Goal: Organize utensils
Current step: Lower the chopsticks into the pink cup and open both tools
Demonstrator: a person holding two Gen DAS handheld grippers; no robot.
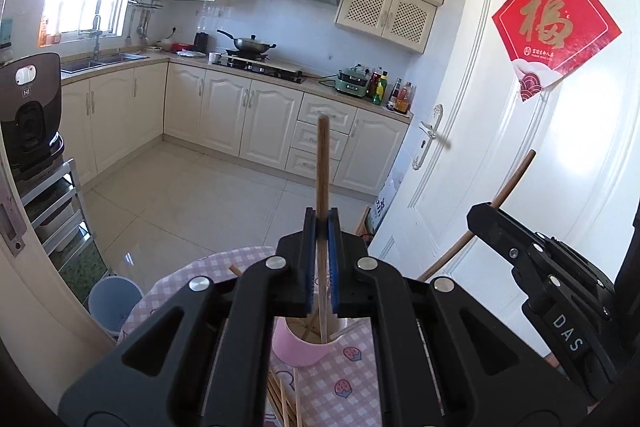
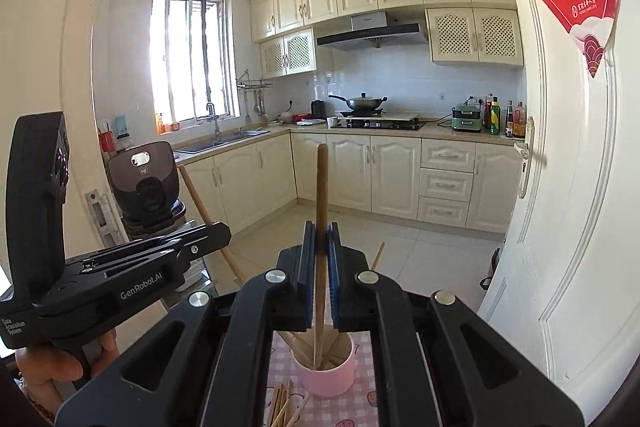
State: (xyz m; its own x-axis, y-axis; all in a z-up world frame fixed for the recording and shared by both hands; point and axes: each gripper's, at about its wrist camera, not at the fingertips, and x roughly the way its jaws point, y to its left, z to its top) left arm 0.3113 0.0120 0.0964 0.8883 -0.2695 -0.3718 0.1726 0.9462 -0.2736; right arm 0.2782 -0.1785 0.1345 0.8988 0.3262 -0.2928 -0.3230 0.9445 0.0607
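My left gripper (image 1: 322, 223) is shut on a wooden chopstick (image 1: 322, 163) that stands upright, its lower end inside a pink cup (image 1: 301, 349) on the table. My right gripper (image 2: 320, 233) is shut on another wooden chopstick (image 2: 321, 187), also upright with its lower end in the same pink cup (image 2: 326, 377). The cup holds several chopsticks. More loose chopsticks lie on the cloth in front of the cup, in the left wrist view (image 1: 286, 403) and the right wrist view (image 2: 286, 407). Each gripper shows in the other's view, the right gripper (image 1: 482, 213) and the left gripper (image 2: 224, 233).
The table has a pink checked cloth (image 1: 352, 387). A white door (image 1: 520, 155) stands close on the right. A blue bin (image 1: 114, 301) sits on the floor at left, beside a metal rack (image 1: 60, 211) with an appliance on top. Kitchen cabinets line the far wall.
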